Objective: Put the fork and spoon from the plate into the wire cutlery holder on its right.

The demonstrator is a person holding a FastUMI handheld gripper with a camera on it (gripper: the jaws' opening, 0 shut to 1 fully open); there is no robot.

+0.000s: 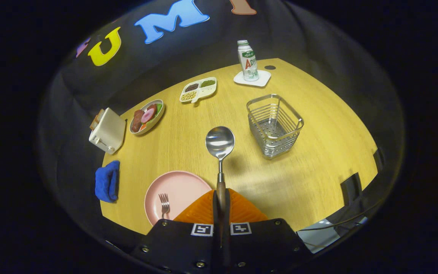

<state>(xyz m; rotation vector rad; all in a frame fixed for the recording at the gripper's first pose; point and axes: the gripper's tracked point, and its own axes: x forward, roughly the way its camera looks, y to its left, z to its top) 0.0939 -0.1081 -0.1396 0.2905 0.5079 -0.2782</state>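
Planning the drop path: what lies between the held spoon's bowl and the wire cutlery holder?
Only bare tabletop, seen in the gripper view, separates the spoon from the wire cutlery holder. The gripper is shut on the spoon's handle.

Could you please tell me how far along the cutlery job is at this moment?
Nothing is delivered yet: the wire cutlery holder stands empty. In hand: the gripper is shut on the spoon, lifted above the table. Left: dropping it into the holder, then fetching the fork lying on the pink plate.
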